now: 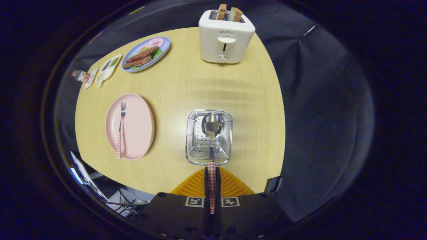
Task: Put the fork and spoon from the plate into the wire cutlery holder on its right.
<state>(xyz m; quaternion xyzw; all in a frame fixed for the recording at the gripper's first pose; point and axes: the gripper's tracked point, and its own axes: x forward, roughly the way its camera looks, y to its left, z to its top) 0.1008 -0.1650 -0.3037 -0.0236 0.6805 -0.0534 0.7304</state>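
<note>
My gripper point(212, 173) is shut on the spoon's red-and-white checked handle point(212, 186). The spoon point(211, 128) points forward, its shiny bowl hanging over the mouth of the wire cutlery holder point(191, 133), which stands just ahead of my fingers on the wooden table point(206, 86). Left of the holder sits a pink plate point(138, 126). A fork point(120, 130) with the same checked handle lies on the plate's left side, tines pointing away from me.
A white toaster point(226, 38) with two bread slices stands at the table's far edge beyond the holder. A blue plate of food point(146, 53), sauce packets point(107, 68) and a small bottle point(80, 76) lie at the far left. Cables and a device sit below the table's near edge.
</note>
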